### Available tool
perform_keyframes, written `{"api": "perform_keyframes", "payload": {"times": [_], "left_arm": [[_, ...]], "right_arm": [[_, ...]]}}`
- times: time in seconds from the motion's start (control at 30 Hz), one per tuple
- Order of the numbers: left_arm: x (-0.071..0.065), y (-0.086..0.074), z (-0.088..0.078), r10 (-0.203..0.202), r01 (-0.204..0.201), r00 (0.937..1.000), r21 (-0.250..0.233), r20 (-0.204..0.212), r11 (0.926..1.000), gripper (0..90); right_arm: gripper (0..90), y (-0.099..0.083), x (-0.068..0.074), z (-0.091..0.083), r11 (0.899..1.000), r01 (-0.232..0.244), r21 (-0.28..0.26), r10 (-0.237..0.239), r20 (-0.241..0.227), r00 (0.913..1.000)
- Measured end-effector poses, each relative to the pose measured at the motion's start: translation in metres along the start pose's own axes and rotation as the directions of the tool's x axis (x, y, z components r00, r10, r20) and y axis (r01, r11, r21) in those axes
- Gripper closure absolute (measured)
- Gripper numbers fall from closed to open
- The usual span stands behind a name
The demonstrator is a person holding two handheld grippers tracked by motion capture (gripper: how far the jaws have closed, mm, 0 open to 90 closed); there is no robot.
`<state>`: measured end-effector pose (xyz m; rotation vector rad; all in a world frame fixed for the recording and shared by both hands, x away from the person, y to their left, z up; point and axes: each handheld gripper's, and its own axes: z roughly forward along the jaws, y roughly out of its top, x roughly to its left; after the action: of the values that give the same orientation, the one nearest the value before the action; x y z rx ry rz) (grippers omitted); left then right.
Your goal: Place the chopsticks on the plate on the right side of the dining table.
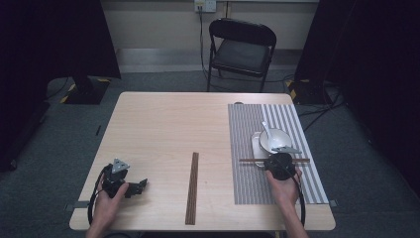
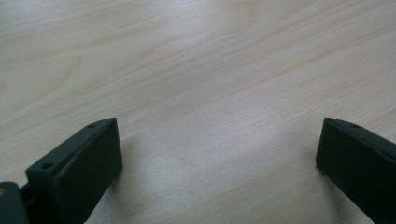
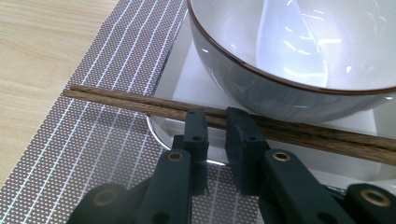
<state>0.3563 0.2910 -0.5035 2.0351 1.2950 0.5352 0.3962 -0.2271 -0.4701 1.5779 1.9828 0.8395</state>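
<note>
My right gripper (image 3: 215,122) is down at the chopsticks (image 3: 140,103), which lie across the near rim of the white tray (image 3: 180,77) on the striped mat (image 3: 93,140), toward the bench's right edge. Its fingers (image 3: 195,133) are nearly closed with a narrow gap between them, tips at the sticks; I cannot tell whether they pinch them. The grey bowl (image 3: 261,86) stands on the tray just behind the sticks, with a white spoon (image 3: 285,42) in it. My left gripper (image 2: 219,158) rests near the bench's front left corner, fingers (image 2: 88,163) released wide over bare wood. A second pair of chopsticks (image 1: 192,187) lies mid-bench near the front edge.
</note>
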Motion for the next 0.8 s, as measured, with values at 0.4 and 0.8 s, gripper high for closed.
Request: {"api": "perform_keyframes", "payload": {"times": [0.4, 0.8], "left_arm": [[0.000, 0.000, 0.000, 0.001, -0.001, 1.0000, 0.000, 0.000, 1.0000, 0.0], [0.000, 0.000, 0.000, 0.001, -0.001, 1.0000, 0.000, -0.001, 1.0000, 0.0]], "right_arm": [[77.9, -0.010, -0.033, -0.014, 0.999, -0.051, -0.001, 0.051, 0.062, 0.9967], [77.8, -0.012, -0.054, -0.010, 0.995, -0.098, -0.002, 0.098, 0.098, 0.9904]]}}
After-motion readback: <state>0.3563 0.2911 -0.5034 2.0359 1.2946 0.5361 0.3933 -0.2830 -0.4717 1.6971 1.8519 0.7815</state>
